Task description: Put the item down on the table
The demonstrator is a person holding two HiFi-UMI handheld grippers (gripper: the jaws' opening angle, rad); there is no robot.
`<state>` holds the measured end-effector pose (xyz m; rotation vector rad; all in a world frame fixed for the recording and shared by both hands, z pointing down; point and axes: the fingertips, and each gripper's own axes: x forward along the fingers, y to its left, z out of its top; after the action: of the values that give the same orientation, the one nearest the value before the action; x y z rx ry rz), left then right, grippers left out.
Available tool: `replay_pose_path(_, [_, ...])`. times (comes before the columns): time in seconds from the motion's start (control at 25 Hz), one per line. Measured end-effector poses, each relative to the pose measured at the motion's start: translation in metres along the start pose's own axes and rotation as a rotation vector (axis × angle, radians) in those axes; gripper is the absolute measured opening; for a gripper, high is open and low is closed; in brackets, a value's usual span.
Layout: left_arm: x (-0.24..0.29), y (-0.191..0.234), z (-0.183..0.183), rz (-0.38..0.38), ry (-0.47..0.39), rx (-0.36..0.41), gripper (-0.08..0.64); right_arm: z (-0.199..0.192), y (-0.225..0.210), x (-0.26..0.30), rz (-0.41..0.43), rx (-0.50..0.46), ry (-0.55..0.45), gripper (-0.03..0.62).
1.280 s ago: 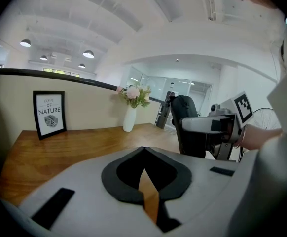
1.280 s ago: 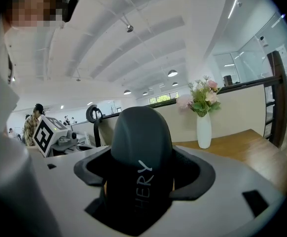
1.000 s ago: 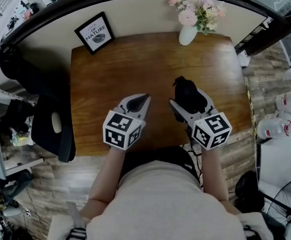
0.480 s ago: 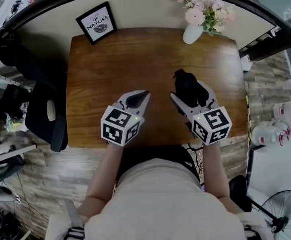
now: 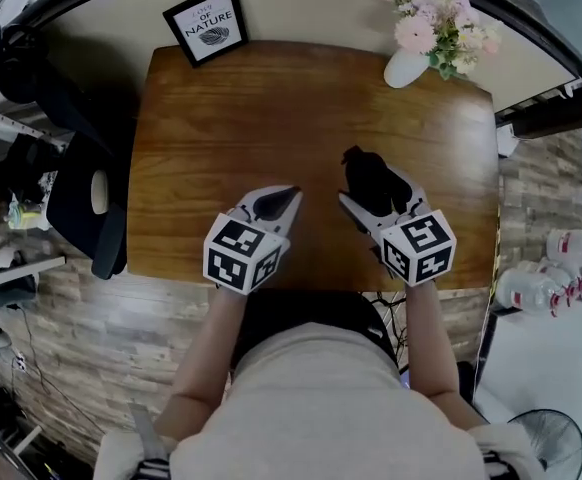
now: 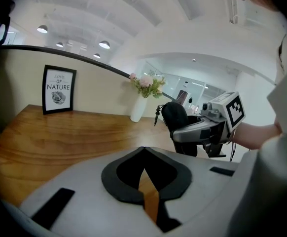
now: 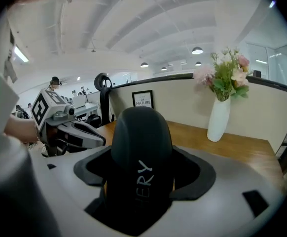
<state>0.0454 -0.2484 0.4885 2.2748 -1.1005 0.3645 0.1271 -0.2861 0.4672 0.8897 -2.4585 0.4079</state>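
Note:
My right gripper [image 5: 369,190] is shut on a black rounded item [image 5: 367,178] with white lettering, and holds it just above the wooden table [image 5: 271,108]. The right gripper view shows the black item [image 7: 141,162] wedged upright between the jaws, filling the gap. My left gripper [image 5: 276,202] hovers over the table's near edge, to the left of the right one. Its jaws are shut with nothing between them, as the left gripper view [image 6: 144,174] shows. From that view, the right gripper [image 6: 202,130] with the black item [image 6: 175,116] appears at the right.
A framed "of nature" print [image 5: 207,22] leans against the wall at the table's back left. A white vase of flowers [image 5: 411,60] stands at the back right. A black chair [image 5: 86,208] is left of the table, and white jugs [image 5: 561,263] sit on the floor at the right.
Both grippers have stayed nearly in place; the right one with the black item has shifted slightly forward over the table. The head camera has tilted, so the table sits higher in the view.

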Motion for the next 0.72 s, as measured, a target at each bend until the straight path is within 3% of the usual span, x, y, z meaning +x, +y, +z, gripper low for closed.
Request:
replay_pose_path(0.4, [0.018, 0.012, -0.024, 0.028, 0.049, -0.033, 0.014, -0.025, -0.008, 0.024, 0.045, 0.005, 0.065, 0.371])
replay_pose_path(0.72, [0.026, 0.018, -0.042, 0.053, 0.081, -0.054, 0.014, -0.060, -0.015, 0.051, 0.073, 0.001, 0.181, 0.371])
